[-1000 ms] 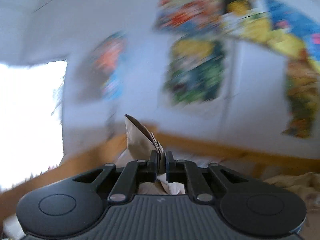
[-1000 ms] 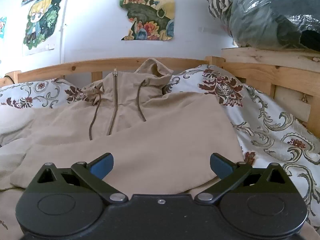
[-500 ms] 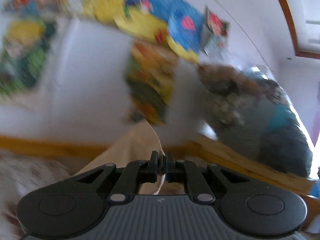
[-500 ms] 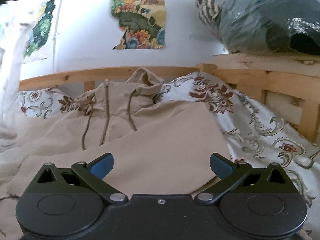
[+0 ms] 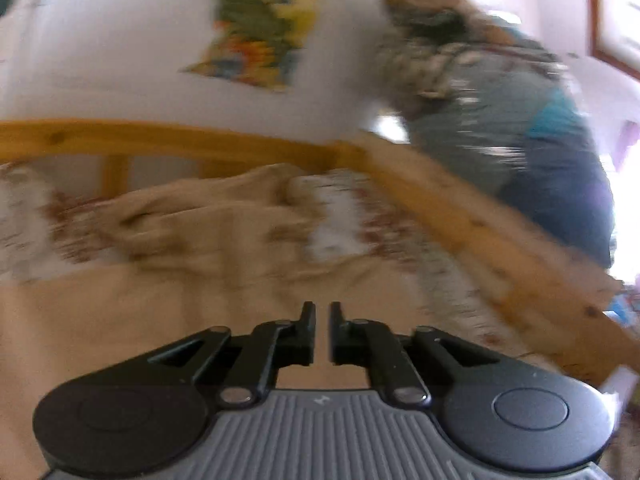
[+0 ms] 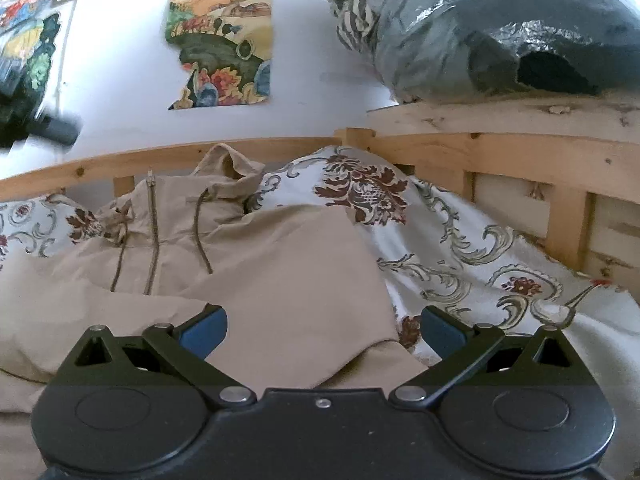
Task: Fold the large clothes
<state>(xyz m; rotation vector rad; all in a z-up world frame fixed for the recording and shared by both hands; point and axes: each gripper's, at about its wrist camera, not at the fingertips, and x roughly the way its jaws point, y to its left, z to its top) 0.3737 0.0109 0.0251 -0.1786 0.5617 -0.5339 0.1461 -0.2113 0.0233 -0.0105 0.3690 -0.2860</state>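
L gripper (image 5: 319, 314) jaws just cracked open to a narrow gap w/ nothing between, R gripper (image 6: 323, 326) wide & empty over the jacket (image 6: 288, 280) spread on the bed, collar at 12; smooth the fold flat before regripping a hem.

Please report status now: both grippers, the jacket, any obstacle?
Left gripper just opening, nothing between jaws. Right gripper open, empty. Beige jacket lying on floral bedspread, partly folded. No obstacle seen.

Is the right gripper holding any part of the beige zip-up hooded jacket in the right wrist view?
No, the right gripper stands wide open above the beige zip-up hooded jacket, its blue pads clear of the fabric.
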